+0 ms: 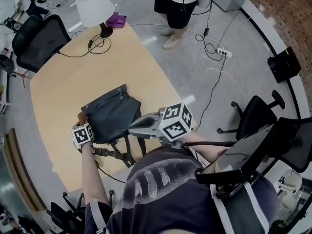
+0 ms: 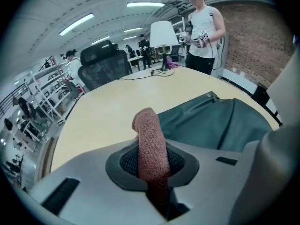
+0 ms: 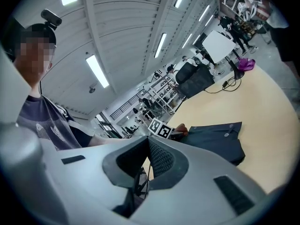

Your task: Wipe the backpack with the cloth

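The dark grey backpack (image 1: 111, 113) lies flat on the tan table (image 1: 73, 82), its straps trailing toward the near edge. My left gripper (image 1: 83, 122) is at the backpack's left edge, shut on a reddish-brown cloth (image 1: 81, 116). In the left gripper view the cloth (image 2: 151, 142) sticks up between the jaws of the left gripper (image 2: 151, 165), with the backpack (image 2: 211, 122) just right of it. My right gripper (image 1: 132, 127) hovers over the backpack's near right corner, its jaws together and holding nothing. From the right gripper (image 3: 147, 144) the backpack (image 3: 218, 142) is seen lower right.
A lamp with a white shade (image 1: 95, 6), a purple rag (image 1: 116, 19) and a black cable (image 1: 87, 45) are at the table's far end. A black office chair (image 1: 38, 40) stands far left. A person (image 1: 178, 4) stands beyond the table. More chairs (image 1: 258, 113) are on the right.
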{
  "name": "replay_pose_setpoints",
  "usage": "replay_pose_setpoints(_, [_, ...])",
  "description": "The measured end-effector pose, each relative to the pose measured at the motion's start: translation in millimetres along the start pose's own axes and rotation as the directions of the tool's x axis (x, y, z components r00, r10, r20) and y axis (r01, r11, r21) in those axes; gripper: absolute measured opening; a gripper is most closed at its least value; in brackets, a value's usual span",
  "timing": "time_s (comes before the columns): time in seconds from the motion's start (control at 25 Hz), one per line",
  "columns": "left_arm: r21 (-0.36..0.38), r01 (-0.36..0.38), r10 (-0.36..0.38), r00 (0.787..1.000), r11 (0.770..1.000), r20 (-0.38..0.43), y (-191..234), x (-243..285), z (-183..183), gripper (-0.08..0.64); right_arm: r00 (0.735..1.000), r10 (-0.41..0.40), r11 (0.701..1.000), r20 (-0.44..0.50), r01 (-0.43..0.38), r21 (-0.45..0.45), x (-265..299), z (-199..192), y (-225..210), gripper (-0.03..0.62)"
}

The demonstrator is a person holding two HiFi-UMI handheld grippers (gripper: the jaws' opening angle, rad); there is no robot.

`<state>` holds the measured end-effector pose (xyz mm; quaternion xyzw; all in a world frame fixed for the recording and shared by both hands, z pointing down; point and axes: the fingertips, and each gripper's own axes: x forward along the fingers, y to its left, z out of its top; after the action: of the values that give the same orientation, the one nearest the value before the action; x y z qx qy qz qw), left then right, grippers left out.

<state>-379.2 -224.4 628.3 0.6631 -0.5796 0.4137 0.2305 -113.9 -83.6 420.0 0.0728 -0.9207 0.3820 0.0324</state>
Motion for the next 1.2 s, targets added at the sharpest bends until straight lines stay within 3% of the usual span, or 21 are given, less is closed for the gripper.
replay_pose_setpoints(0.2, [0.092,0.166,-0.167,0.986,0.982,0.011,-87.7,13.5,38.9,0.055,1.0,-0.013,1.0,0.019,0.013,0.009,-13.5,-0.7,-5.5,0.002])
replay_pose_setpoints(0.4, [0.145,0.356,-0.364,0.931,0.923,0.033,-182.8,0.2,71.8,0.055,0.999,0.002,1.0,0.032,-0.003,0.017,-38.8,-1.6,-8.4,0.002])
replay_pose_setpoints(0.52, [0.154,0.458,-0.473,0.878,0.875,0.079,-234.4,-17.0,97.7,0.055,0.999,0.023,0.999,0.034,-0.024,0.021,-57.4,-2.5,-10.8,0.002])
replay_pose_setpoints(0.6, [0.121,0.525,-0.538,0.832,0.843,0.136,-256.8,-31.4,118.6,0.055,0.998,0.037,0.999,0.045,-0.038,0.027,-66.0,-1.5,-13.8,0.002])
replay_pose_setpoints(0.72, [0.036,0.61,-0.595,0.756,0.792,0.273,-265.6,-62.3,149.0,0.055,0.996,0.069,0.997,0.063,-0.072,0.034,-72.6,3.3,-18.9,0.002])
replay_pose_setpoints(0.8, [0.014,0.637,-0.596,0.714,0.771,0.368,-262.1,-88.7,160.3,0.055,0.994,0.095,0.995,0.062,-0.097,0.035,-74.8,4.9,-20.7,0.002])
replay_pose_setpoints(1.08, [0.045,0.611,-0.52,0.63,0.79,0.576,-229.7,-177.0,146.9,0.055,0.988,0.157,0.987,0.01,-0.157,-0.031,-64.9,8.6,-7.9,0.002])
replay_pose_setpoints(1.2, [0.076,0.558,-0.485,0.637,0.827,0.599,-222.1,-210.7,118.1,0.055,0.987,0.162,0.984,-0.005,-0.162,-0.073,-59.1,4.5,9.4,0.002])
